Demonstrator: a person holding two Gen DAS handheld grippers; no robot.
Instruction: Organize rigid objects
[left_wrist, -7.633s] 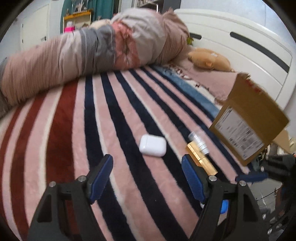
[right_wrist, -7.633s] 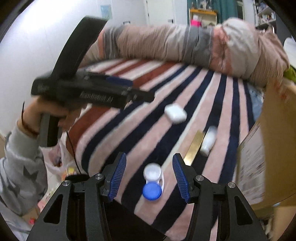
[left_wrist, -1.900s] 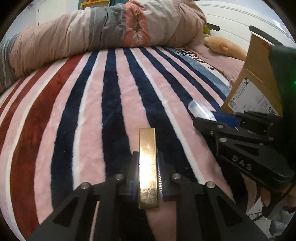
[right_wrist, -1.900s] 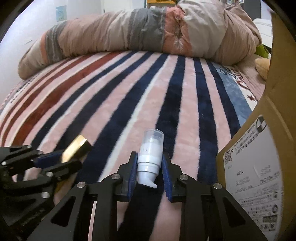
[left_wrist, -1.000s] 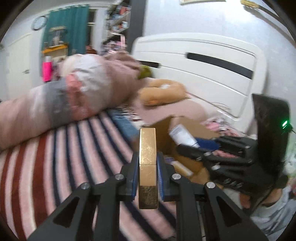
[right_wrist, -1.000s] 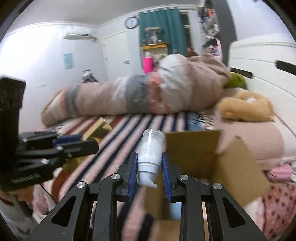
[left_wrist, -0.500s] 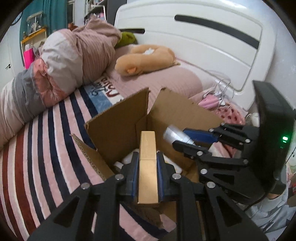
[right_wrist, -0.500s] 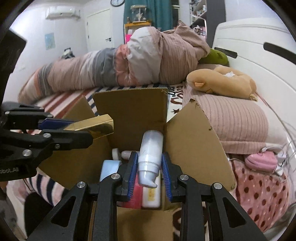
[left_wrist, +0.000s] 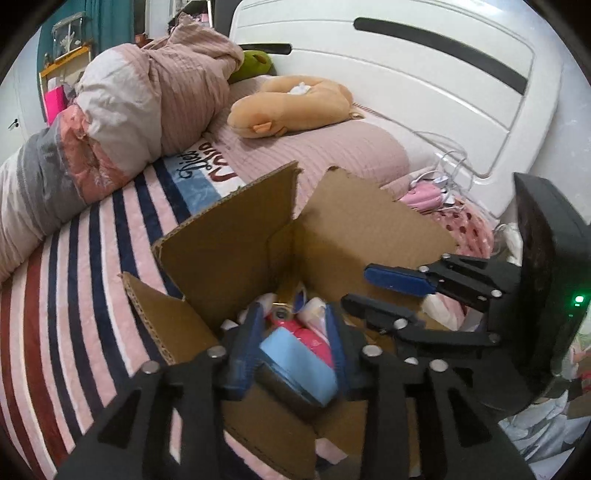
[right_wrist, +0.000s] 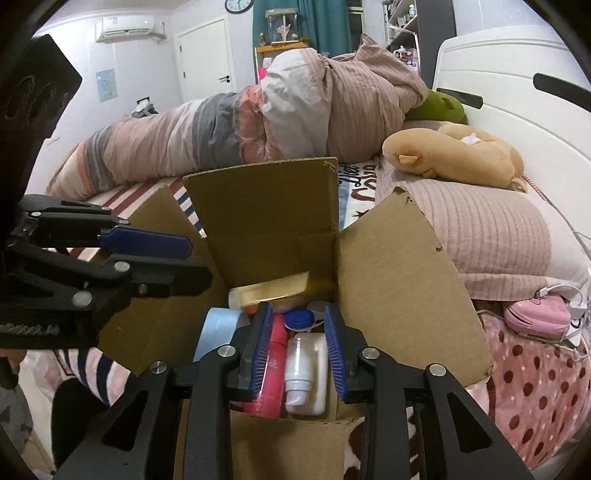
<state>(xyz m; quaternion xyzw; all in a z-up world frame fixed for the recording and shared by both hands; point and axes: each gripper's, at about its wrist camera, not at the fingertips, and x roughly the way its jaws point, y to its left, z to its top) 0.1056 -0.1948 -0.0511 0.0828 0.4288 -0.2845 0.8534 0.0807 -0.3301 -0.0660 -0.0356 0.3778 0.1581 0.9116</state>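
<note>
A: Cardboard box, flaps up, sits on the striped bed, both grippers poised over its mouth.

B: Left gripper, jaws opening, nothing between them. The gold bar lies inside at the back.

A: Right gripper, jaws opening too, pads clear of the white pump bottle lying in the box beside a pink tube.

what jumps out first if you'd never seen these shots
An open cardboard box on the striped blanket, crammed with small items such as a white bottle and a blue-and-white case. Both the left gripper and right gripper hang over it, jaws opening. Behind lies an orange plush toy.
</note>
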